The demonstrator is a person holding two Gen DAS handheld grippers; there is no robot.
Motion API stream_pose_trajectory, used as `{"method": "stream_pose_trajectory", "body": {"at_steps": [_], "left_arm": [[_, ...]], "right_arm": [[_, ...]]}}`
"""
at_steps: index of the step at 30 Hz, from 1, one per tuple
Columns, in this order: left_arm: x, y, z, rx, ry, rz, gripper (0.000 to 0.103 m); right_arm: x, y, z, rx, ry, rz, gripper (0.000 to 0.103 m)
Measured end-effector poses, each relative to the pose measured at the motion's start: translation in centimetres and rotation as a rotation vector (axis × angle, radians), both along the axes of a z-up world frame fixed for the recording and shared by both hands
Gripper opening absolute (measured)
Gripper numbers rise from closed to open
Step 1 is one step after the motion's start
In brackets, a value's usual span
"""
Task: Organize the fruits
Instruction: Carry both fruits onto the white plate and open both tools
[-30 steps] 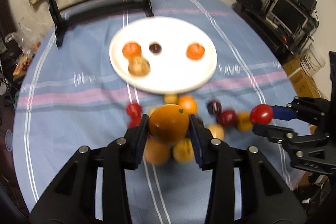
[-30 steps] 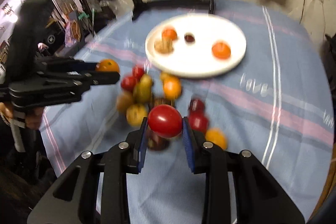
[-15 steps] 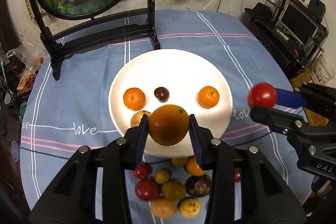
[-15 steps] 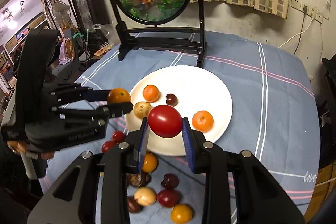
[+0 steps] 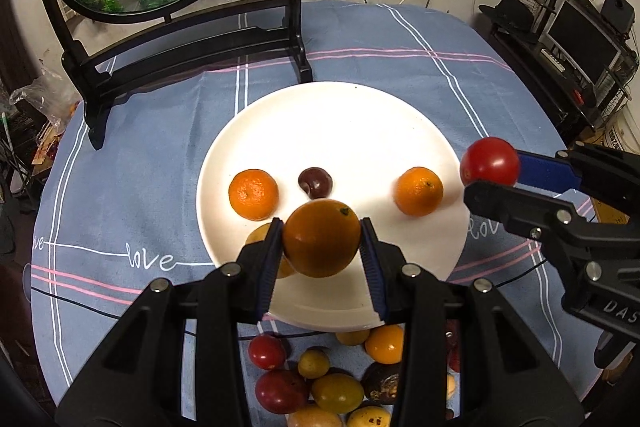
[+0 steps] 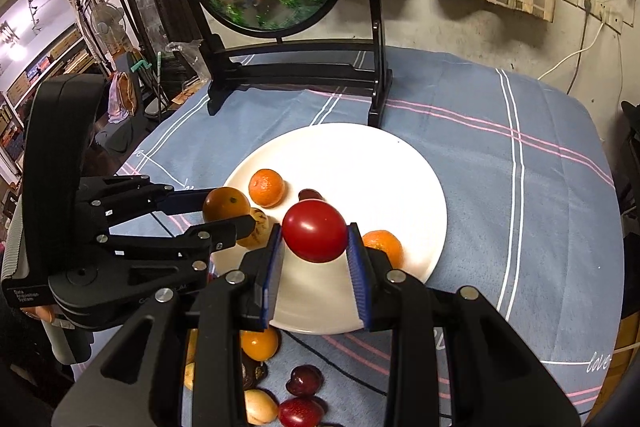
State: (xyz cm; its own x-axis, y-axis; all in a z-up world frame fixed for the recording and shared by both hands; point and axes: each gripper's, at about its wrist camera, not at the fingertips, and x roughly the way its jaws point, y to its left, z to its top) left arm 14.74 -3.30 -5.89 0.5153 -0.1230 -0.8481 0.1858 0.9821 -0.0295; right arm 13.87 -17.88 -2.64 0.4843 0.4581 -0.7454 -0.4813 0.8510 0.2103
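Observation:
My left gripper is shut on an orange and holds it above the near part of the white plate. My right gripper is shut on a red tomato above the plate's near right part; it shows in the left wrist view at the plate's right edge. On the plate lie two tangerines, a dark plum and a yellowish fruit, partly hidden. A heap of loose fruits lies on the cloth in front of the plate.
A round goldfish screen on a black stand stands just behind the plate. The table has a blue striped cloth. A dark shelf with a monitor is off the right edge, and cluttered furniture off the left.
Both grippers rose from the fruit heap and moved forward over the plate, each still holding its fruit. The heap now lies below and behind the fingers.

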Motion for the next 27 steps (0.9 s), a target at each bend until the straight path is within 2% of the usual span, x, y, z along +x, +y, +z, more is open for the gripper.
{"method": "stream_pose_trajectory", "body": {"at_steps": [20, 27], "left_arm": [[0.1, 1.2, -1.4, 0.022, 0.021, 0.02, 0.039], [1.2, -0.4, -1.9, 0.034, 0.029, -0.011, 0.039]], "right_arm": [[0.7, 0.1, -2.1, -0.046, 0.042, -0.012, 0.031], [2.6, 0.8, -3.2, -0.035, 0.072, -0.023, 0.032]]}}
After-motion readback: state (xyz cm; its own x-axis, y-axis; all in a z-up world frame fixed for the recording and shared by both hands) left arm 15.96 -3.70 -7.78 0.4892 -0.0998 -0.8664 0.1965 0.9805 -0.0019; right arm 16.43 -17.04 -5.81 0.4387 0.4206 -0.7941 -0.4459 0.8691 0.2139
